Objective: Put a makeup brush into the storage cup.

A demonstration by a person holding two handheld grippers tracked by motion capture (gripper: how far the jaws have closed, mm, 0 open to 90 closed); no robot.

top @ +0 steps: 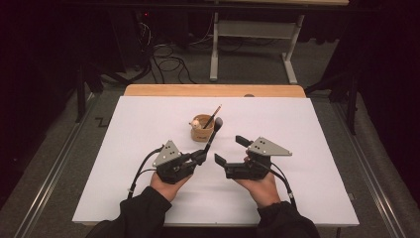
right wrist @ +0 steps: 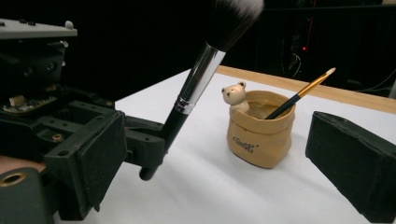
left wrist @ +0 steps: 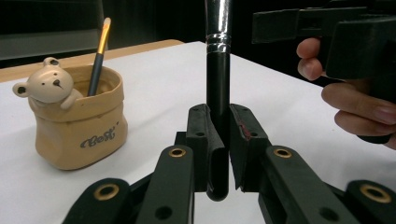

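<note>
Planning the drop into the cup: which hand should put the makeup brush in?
Left. The left gripper already clamps the makeup brush beside the bear cup; the right gripper is open, holding nothing.

light: dim room, lit white table (top: 148, 198) | shadows: soft | focus: sharp, backgrounds black

The tan pot (left wrist: 79, 126) bears dark cursive lettering low on its front, seemingly "Bear"; nothing else is legible.
</note>
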